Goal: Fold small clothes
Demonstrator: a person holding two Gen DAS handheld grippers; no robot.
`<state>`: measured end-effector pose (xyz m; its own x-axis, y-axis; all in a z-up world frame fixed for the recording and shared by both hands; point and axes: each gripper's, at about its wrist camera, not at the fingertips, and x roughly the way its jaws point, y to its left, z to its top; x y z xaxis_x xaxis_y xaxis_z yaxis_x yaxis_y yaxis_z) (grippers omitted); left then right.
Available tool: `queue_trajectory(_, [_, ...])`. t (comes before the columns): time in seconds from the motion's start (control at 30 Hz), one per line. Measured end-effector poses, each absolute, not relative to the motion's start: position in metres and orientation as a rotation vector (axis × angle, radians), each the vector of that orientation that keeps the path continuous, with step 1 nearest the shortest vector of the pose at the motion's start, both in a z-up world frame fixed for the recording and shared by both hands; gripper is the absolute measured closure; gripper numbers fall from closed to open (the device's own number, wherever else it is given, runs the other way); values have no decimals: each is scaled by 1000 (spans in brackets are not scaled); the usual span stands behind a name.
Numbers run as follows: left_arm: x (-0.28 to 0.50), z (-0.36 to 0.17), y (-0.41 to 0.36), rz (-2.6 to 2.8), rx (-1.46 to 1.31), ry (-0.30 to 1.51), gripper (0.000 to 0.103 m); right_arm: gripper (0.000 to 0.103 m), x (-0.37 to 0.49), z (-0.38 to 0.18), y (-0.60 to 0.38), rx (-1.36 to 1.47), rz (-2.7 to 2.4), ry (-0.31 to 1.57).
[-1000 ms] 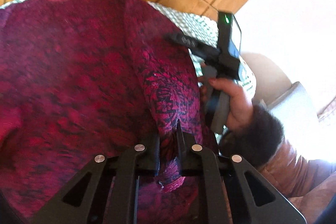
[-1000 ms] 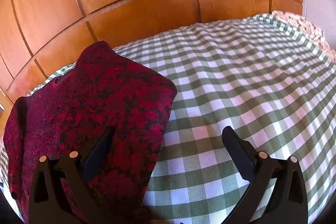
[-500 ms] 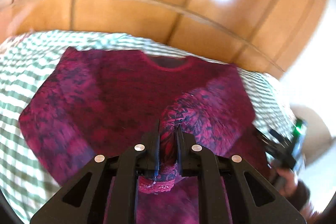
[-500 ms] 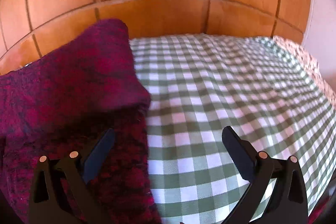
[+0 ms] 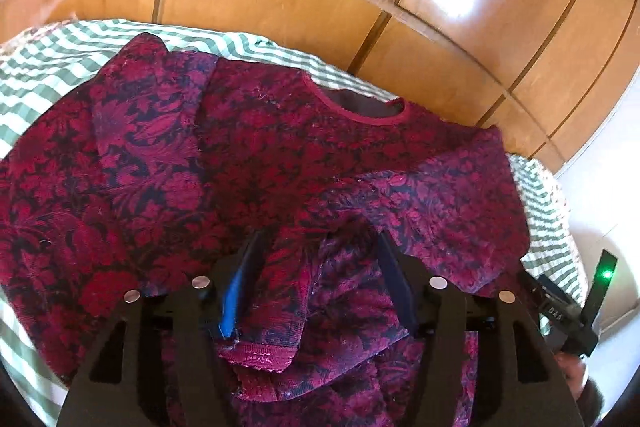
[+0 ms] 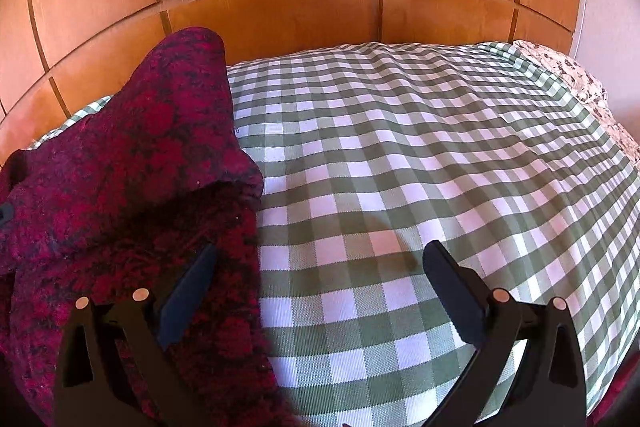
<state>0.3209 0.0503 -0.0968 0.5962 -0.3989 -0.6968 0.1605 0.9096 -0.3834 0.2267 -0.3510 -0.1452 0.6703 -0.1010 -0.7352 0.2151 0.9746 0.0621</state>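
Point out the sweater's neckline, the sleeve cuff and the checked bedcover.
Neckline (image 5: 362,107): left wrist view, on the dark opening inside the collar.
Sleeve cuff (image 5: 260,357): left wrist view, on the cuff's hem.
Checked bedcover (image 6: 400,155): right wrist view, on bare cloth.

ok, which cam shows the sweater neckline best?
Left wrist view: the sweater lies spread out, with the neckline clear near the headboard. Right wrist view shows only one bunched edge of the sweater on the checked cloth, no neckline.
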Motion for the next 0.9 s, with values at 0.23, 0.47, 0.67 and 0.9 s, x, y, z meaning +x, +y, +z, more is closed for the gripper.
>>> queue_trajectory(0.23, [341,-76,48,-242,-272,883,88,2,227,-147,-355,167,-170,821])
queue_trajectory(0.47, [375,-55,51,-139,-236,746,102,2,226,-147,-356,166,-172,818])
queue_trajectory(0.67, [383,-116,62,-224,-340,849,102,2,225,-148,-358,179,-168,818])
queue_trajectory(0.9, [353,-101,112,-295,-609,692,28,2,225,-149,-356,166,-175,823])
